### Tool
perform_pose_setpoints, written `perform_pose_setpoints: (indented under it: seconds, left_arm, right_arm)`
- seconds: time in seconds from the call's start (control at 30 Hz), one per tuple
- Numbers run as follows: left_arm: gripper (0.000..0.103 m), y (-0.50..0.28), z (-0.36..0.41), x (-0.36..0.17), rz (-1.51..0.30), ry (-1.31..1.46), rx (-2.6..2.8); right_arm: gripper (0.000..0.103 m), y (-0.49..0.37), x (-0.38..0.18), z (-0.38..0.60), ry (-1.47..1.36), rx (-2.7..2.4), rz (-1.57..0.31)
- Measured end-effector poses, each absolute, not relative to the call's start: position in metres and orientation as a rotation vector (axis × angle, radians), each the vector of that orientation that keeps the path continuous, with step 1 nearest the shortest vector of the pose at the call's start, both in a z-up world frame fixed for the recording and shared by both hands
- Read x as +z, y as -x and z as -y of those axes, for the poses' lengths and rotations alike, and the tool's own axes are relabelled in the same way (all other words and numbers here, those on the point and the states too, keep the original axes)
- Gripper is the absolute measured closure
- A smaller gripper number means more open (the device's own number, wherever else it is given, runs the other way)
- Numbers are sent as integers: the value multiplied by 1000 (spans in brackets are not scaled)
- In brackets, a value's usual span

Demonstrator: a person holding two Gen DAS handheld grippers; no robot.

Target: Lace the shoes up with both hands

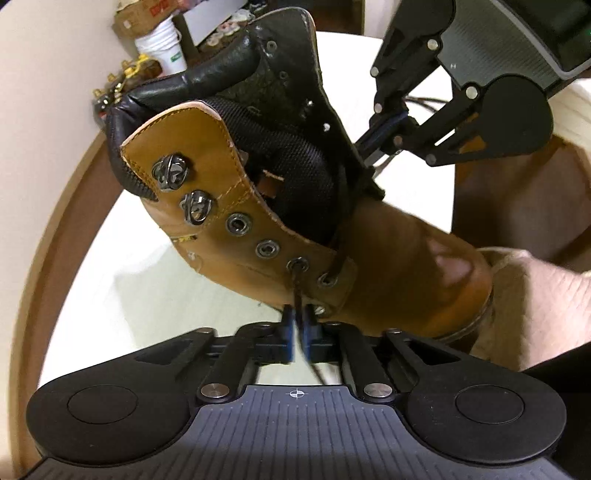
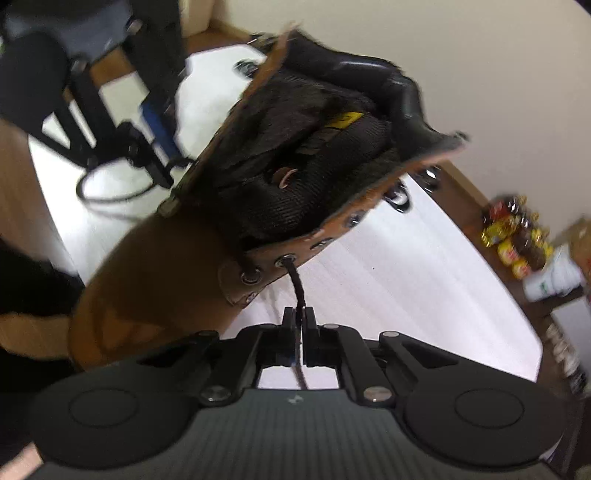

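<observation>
A tan leather boot [image 1: 280,206] with a black padded collar stands tilted on the white table [image 1: 147,288]; it also shows in the right wrist view [image 2: 155,266]. A dark lace [image 1: 296,291] comes out of a lower eyelet [image 1: 297,265] on its near flap, and my left gripper [image 1: 298,321] is shut on it just below. In the right wrist view the other lace end [image 2: 298,291] leaves an eyelet [image 2: 285,261] on the opposite flap, and my right gripper [image 2: 300,317] is shut on it. The right gripper also shows in the left wrist view [image 1: 373,155] beyond the boot, the left in the right wrist view [image 2: 159,162].
The round table has a brown wooden rim [image 1: 48,236]. A white bucket [image 1: 162,44], a cardboard box [image 1: 140,18] and several small jars [image 2: 513,240] sit on the floor by the wall. A loose lace loop [image 2: 110,188] lies on the table.
</observation>
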State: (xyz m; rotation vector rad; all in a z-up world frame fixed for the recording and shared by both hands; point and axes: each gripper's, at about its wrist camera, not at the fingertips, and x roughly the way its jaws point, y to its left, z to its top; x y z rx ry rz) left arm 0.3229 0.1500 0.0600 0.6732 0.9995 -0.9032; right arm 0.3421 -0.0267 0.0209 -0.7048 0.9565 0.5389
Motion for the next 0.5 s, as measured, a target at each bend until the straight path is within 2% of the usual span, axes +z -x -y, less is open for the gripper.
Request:
perform_pose_setpoints:
  seconds: [0.3, 0.5]
  left_arm:
    - [102, -316, -154, 49, -1064, -718, -954]
    - [98, -321, -164, 54, -1096, -620, -928]
  right_arm:
    - [102, -355, 13, 60, 596, 466, -1067]
    - [101, -321, 32, 59, 426, 458, -1121]
